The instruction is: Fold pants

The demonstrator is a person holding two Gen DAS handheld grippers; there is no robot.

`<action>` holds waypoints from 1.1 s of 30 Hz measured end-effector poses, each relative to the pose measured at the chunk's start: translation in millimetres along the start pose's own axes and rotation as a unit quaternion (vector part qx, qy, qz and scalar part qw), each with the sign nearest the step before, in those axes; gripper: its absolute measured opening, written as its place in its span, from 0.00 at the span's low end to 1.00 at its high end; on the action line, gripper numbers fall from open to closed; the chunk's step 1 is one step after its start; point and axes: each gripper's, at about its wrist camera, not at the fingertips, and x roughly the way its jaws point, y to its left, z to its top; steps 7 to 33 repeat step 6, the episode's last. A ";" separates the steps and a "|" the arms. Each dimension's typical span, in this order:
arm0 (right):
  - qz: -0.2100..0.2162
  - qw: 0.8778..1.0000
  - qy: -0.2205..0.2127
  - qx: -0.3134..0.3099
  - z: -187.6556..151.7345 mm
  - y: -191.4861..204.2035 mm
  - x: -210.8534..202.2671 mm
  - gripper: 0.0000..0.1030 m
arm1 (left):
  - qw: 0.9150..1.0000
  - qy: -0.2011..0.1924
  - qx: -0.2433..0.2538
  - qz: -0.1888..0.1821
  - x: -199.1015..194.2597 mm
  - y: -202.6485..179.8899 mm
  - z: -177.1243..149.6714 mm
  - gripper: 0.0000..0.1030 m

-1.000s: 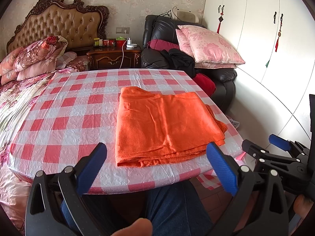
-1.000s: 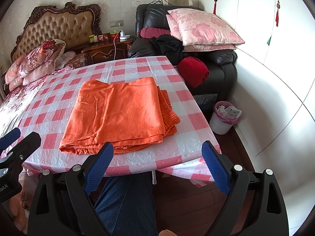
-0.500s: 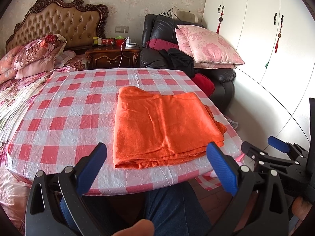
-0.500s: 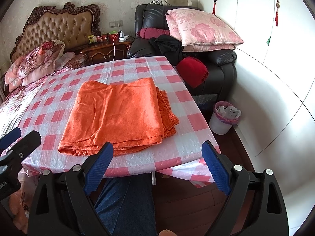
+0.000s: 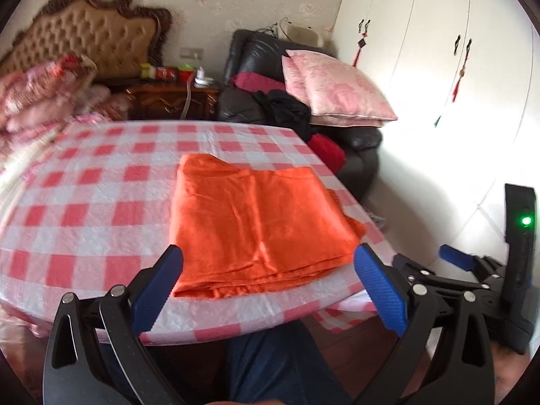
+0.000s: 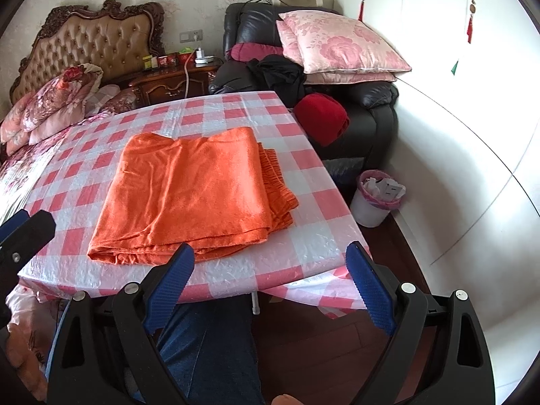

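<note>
A: Where are the orange pants (image 6: pixel 189 189)?

B: Folded flat on the checked desk (image 6: pixel 314 253), near its front edge. Left tool (image 5: pixel 268 285) and right tool (image 6: pixel 270 285) both spread apart, empty, at six o'clock.

A: Best move?

B: Probably done; otherwise square the three-o'clock waistband layers.

The pants (image 6: pixel 189 192) are coloured plain orange. The surface (image 6: pixel 314 202) is covered in a red-and-white check. Blue pads (image 6: pixel 168 283) are fitted on black gripper fingers. Pink floral pillows (image 6: pixel 341 44) are seen far right on a black armchair (image 6: pixel 374 114).
</note>
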 end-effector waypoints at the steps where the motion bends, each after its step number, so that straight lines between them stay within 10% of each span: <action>1: -0.006 1.000 -0.002 0.006 1.4 -0.2 -0.2 0.85 | 1.000 -0.003 -0.013 -0.006 -2.4 11.7 3.7 0.98; 6: 0.020 0.997 -0.033 0.068 10.9 -4.2 -2.9 0.86 | 0.981 -0.106 -0.113 0.118 -58.7 165.4 7.0 0.98; 33: 0.020 0.997 -0.033 0.068 10.9 -4.2 -2.9 0.86 | 0.981 -0.106 -0.113 0.118 -58.7 165.4 7.0 0.98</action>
